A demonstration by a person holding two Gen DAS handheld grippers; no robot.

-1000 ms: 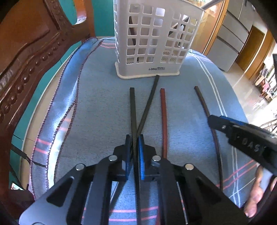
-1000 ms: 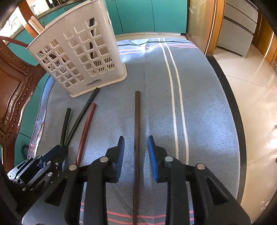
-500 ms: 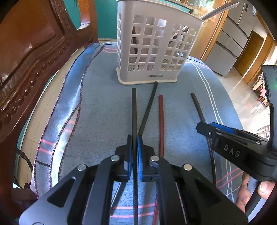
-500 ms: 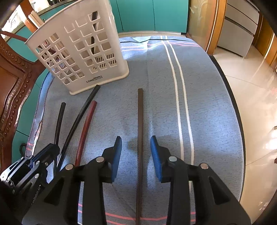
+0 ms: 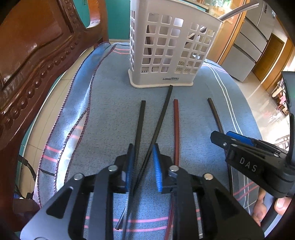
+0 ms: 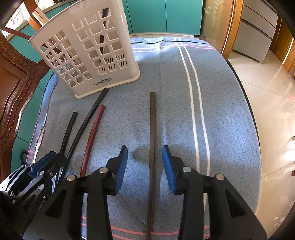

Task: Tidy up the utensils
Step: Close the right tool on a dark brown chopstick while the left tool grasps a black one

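Note:
Several chopsticks lie on the blue cloth (image 5: 110,114) before a white slotted utensil basket (image 5: 171,49), which also shows in the right wrist view (image 6: 88,49). My left gripper (image 5: 142,157) is open, its blue pads either side of two crossing black chopsticks (image 5: 140,120), (image 5: 162,114). A red chopstick (image 5: 176,129) lies just right of it. My right gripper (image 6: 144,158) is open, straddling a dark brown chopstick (image 6: 152,129) that lies flat. The right gripper (image 5: 239,147) shows at the right of the left wrist view.
A carved wooden chair (image 5: 36,55) stands at the table's left edge. The basket holds some sticks. The table's right edge (image 6: 248,103) drops to a tiled floor. Teal cabinets (image 6: 166,16) are behind.
My left gripper has opened; it was shut on the black chopstick before. My right gripper has opened wider over the brown chopstick. Both grippers have drawn back a little from the basket.

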